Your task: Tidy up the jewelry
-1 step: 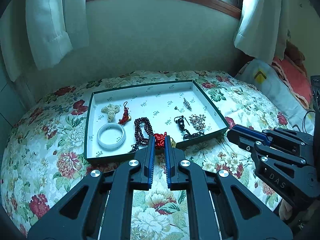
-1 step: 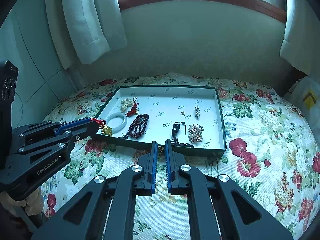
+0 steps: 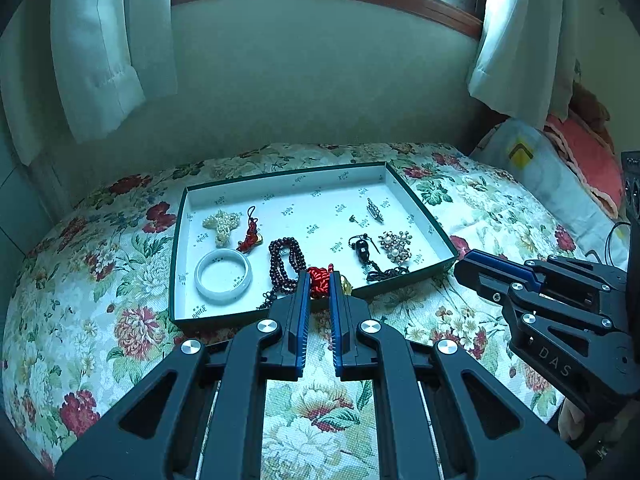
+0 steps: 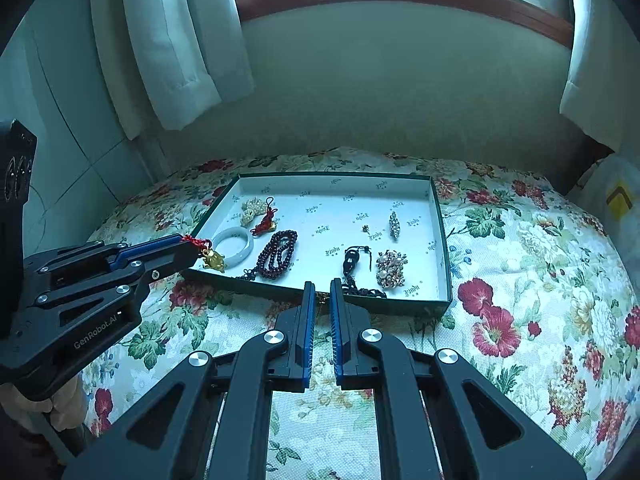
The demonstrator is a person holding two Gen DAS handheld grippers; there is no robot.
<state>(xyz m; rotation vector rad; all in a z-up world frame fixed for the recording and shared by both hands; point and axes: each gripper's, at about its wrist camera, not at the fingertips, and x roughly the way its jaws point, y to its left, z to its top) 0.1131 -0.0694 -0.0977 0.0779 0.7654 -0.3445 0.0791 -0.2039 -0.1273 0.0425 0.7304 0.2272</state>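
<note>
My left gripper (image 3: 319, 277) is shut on a red knotted charm (image 3: 320, 280) at the near rim of the green-edged tray (image 3: 280, 178). In the right wrist view the charm's gold pendant (image 4: 214, 260) hangs under the left gripper (image 4: 196, 246). The tray holds a white bangle (image 3: 223, 274), a dark red bead strand (image 3: 286, 262), a pearl cross (image 3: 222, 224), a second red charm (image 3: 250, 236), a black pendant (image 3: 362, 248), a pearl brooch (image 3: 395, 246) and a silver pin (image 3: 375, 210). My right gripper (image 4: 322, 287) is shut just before the tray's near edge, and I see nothing in it.
The tray lies on a bed with a floral sheet (image 4: 520, 280). Pillows (image 3: 560, 168) are stacked at the right. A wall with a window and white curtains (image 3: 96, 40) stands behind the bed. A person's hand (image 4: 60, 408) shows under the left gripper.
</note>
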